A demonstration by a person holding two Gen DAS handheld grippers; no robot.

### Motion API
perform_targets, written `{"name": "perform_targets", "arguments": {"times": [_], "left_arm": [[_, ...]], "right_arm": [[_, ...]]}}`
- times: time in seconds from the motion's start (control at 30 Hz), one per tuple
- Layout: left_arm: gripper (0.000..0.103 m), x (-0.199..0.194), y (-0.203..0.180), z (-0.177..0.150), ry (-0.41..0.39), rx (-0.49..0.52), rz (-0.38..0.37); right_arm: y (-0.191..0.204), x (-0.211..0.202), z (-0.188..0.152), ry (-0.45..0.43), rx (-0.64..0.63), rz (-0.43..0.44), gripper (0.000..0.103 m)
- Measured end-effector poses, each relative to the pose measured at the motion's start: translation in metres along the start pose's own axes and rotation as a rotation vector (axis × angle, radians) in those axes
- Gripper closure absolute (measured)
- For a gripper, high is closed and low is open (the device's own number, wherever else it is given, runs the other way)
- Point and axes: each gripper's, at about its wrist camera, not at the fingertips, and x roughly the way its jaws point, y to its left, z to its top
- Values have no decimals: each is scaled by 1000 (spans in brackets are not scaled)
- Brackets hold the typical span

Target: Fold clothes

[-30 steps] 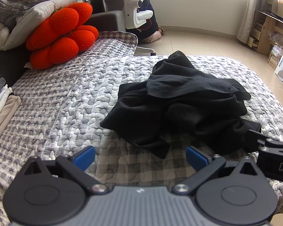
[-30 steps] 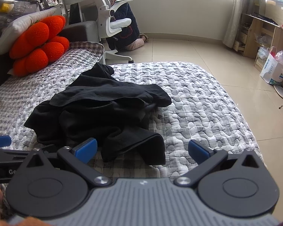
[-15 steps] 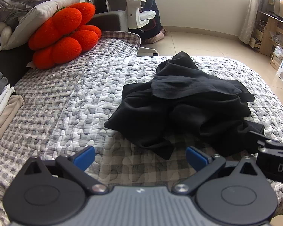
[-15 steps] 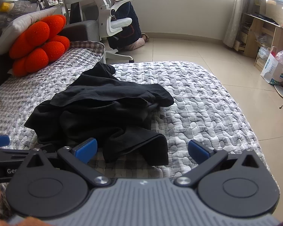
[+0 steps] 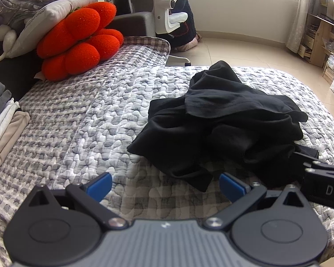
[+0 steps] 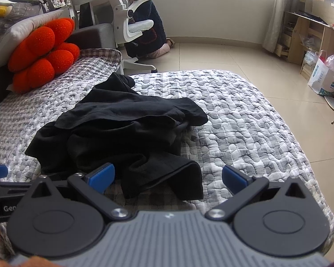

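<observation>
A crumpled black garment (image 5: 222, 120) lies in a heap on the grey-and-white quilted bed (image 5: 89, 115). My left gripper (image 5: 165, 185) is open and empty, just short of the garment's near left corner. In the right wrist view the garment (image 6: 122, 133) lies ahead, and my right gripper (image 6: 168, 178) is open and empty, with the garment's near folded edge between its blue pads. The right gripper's arm also shows at the right edge of the left wrist view (image 5: 322, 178).
A stack of folded clothes (image 5: 4, 120) lies at the bed's left edge. An orange flower cushion (image 5: 78, 40) and pillows sit at the head. A white office chair (image 6: 127, 22) with a person stands beyond. Tiled floor, shelves and a bag (image 6: 322, 77) are on the right.
Both grippers have edged slightly forward toward the garment. Both stay open and nothing has been taken hold of.
</observation>
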Motion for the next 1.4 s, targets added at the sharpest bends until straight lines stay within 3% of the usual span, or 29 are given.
{"name": "perform_targets", "arguments": {"times": [0.23, 0.7, 0.87, 1.03, 1.27, 1.4], "left_arm": [[0, 18, 1, 3, 5, -1, -3], [0, 61, -10, 5, 66, 80, 3], [0, 65, -5, 3, 68, 59, -41], [0, 72, 11, -1, 76, -31, -125], [0, 66, 16, 1, 65, 4, -158], [0, 53, 35, 14, 3, -51, -202]], "right_arm": [[0, 21, 1, 21, 0, -27, 0], [-20, 69, -1, 146, 45, -26, 0], [-13, 66, -7, 126, -36, -46, 0], [-17, 64, -12, 105, -68, -19, 0], [-19, 56, -8, 96, -85, -2, 0], [-17, 32, -2, 21, -99, 44, 0]]}}
